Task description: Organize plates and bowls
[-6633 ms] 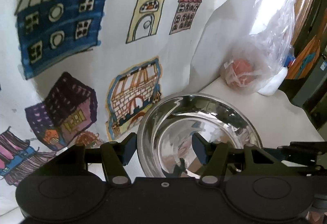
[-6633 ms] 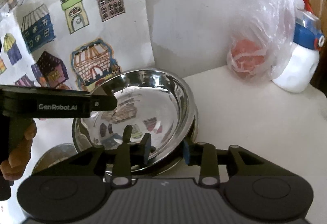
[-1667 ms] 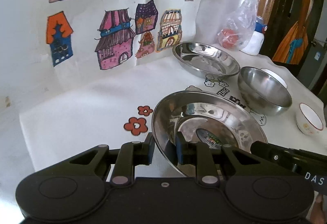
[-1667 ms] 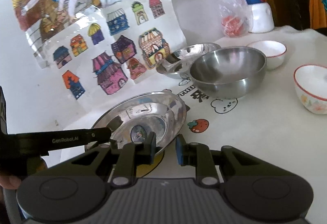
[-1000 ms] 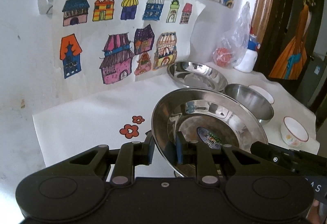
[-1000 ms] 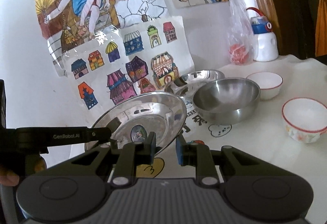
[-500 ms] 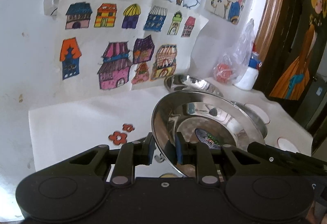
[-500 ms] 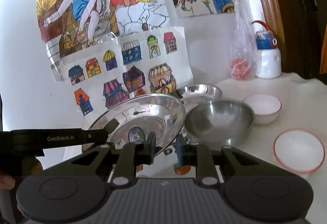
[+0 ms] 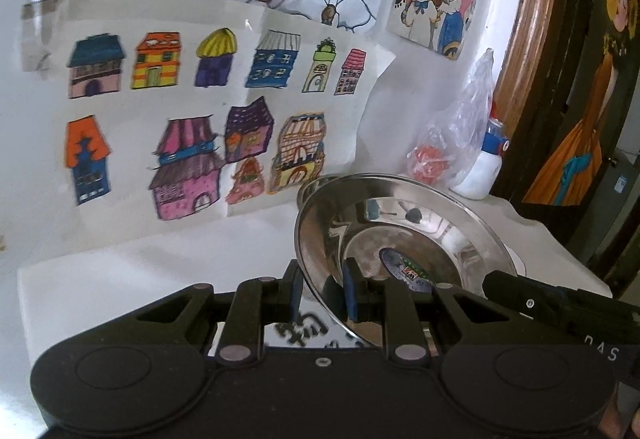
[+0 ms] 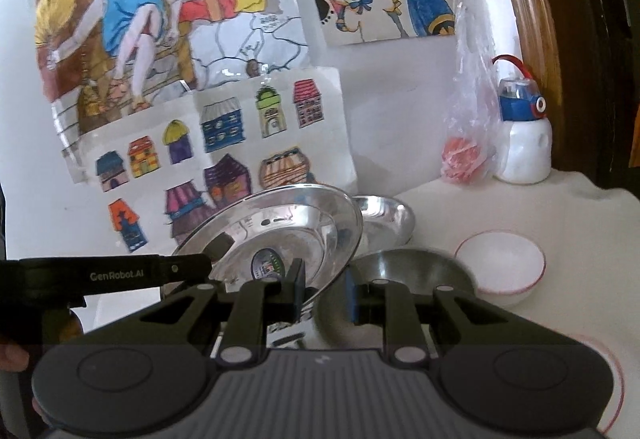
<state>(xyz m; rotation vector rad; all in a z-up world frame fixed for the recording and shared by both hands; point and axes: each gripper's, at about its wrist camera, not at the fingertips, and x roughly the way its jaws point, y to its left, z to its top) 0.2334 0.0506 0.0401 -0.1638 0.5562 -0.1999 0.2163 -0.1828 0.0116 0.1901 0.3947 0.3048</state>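
Steel plate (image 9: 400, 231) gripped by both jaws at opposite rims, hiding most of steel bowl (image 10: 412, 271) beneath

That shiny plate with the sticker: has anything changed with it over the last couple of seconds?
The steel plate, gripped by its rim in both the left gripper and right gripper, has been lifted higher and carried toward the back plate. Both grips stayed shut. The steel bowl and white bowl have not moved.
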